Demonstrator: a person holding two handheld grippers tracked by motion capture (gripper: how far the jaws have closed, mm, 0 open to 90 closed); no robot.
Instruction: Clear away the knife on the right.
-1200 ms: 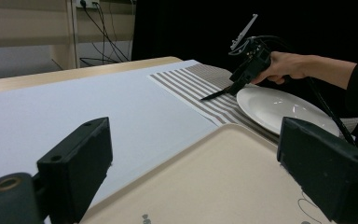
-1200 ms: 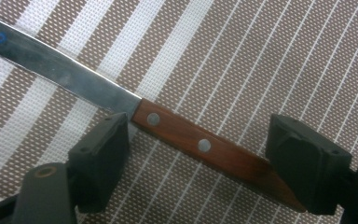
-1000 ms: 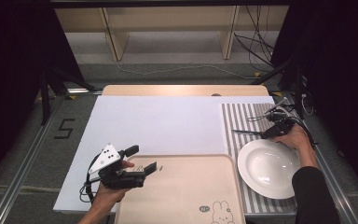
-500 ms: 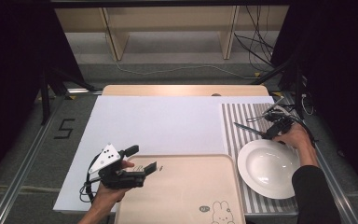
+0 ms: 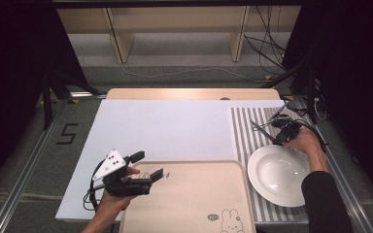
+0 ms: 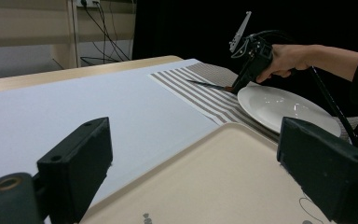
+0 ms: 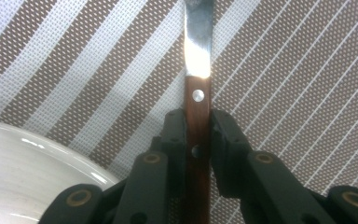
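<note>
Right tool (image 7: pixel 197 126), near the desk's right edge, clamped on the wooden handle of a knife (image 7: pixel 197 70) whose blade lies over the striped placemat (image 5: pixel 245 131), just beside the white plate (image 5: pixel 279 174). Left tool (image 5: pixel 150 167), near the front-left corner, jaws wide apart over the beige tray (image 5: pixel 194 204); nothing between them.
</note>
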